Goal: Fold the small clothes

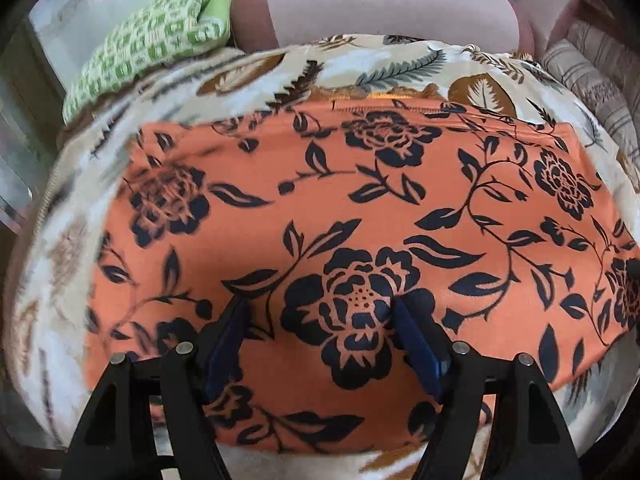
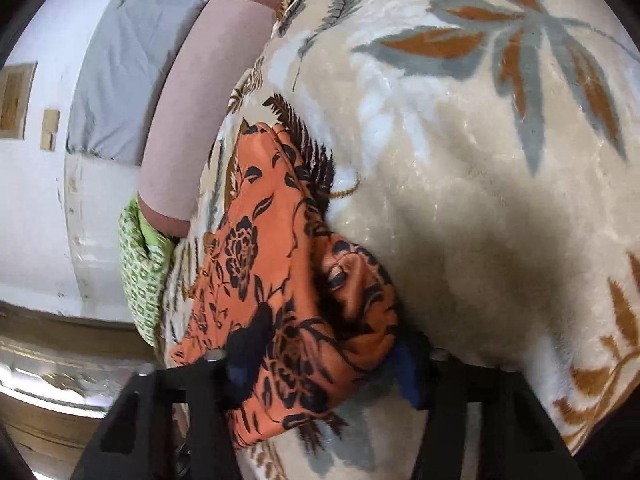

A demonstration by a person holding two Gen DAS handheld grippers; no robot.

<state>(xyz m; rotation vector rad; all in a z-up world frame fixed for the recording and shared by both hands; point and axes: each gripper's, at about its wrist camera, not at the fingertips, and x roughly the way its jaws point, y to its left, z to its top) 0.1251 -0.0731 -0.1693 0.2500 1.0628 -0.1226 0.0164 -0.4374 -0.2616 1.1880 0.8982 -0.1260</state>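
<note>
Orange cloth [image 1: 340, 216] printed with black roses lies flat on the leaf-patterned blanket [image 1: 380, 64], its long axis running side to side in the left wrist view, a stitched hem along the far edge. The left gripper [image 1: 320, 320] hovers over it, jaws wide and gripping nothing. The right gripper [image 2: 320, 356] has its jaws pinched on a bunched end of the cloth (fabric puckered between the pads). No readable writing shows. A green checked cloth [image 1: 152, 36] lies beyond.
</note>
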